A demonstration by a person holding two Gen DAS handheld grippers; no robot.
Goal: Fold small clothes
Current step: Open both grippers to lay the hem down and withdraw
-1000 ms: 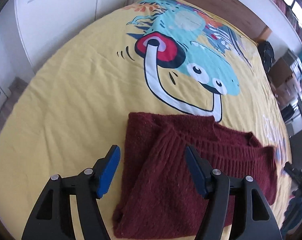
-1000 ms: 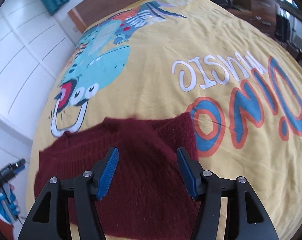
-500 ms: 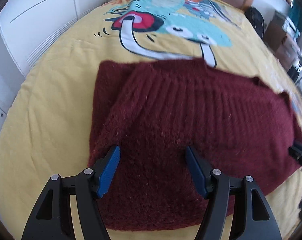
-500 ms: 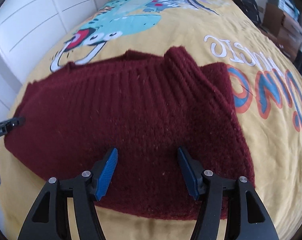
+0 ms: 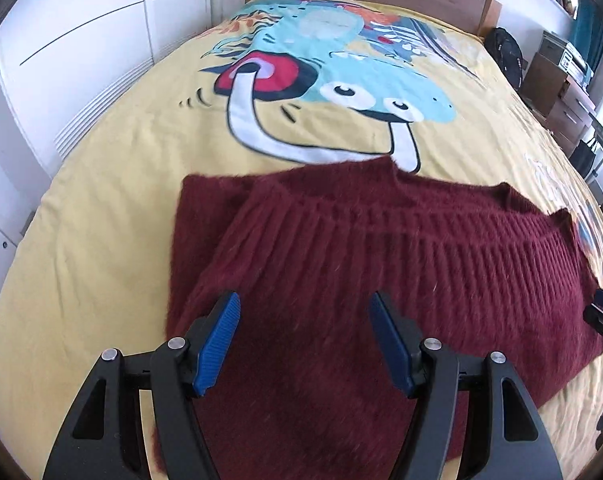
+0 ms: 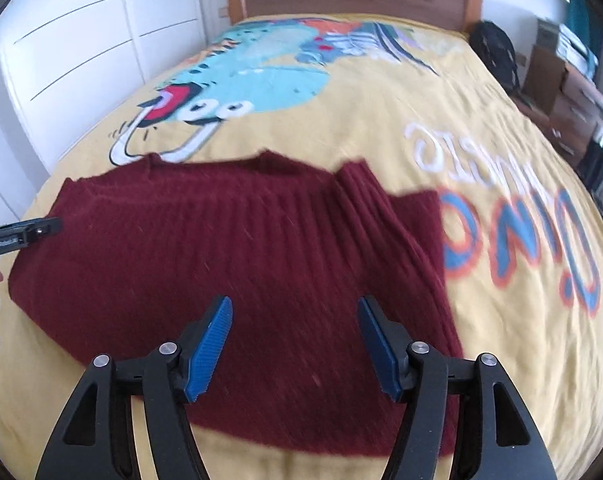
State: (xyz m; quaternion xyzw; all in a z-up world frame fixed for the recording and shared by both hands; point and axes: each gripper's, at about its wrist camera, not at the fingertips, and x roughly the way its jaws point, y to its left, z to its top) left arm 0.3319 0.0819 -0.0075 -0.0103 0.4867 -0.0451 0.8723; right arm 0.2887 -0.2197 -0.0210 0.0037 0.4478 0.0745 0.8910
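Maroon sweater [image 5: 341, 280] lies with both sleeves folded in, final fold left; left gripper [image 5: 303, 340] and right gripper [image 6: 295, 338] gape, holding nothing, the right's jaws just widened.

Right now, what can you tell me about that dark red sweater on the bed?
The sweater is a dark red, fuzzy ribbed knit, lying flat on the yellow cartoon-print bedspread near its front edge. Both sleeves look folded in over the body, one along each side, and the neckline faces the headboard. Nothing grips it: the left hand-held gripper and right hand-held gripper hover over its near hem with blue pads apart, nothing between them.
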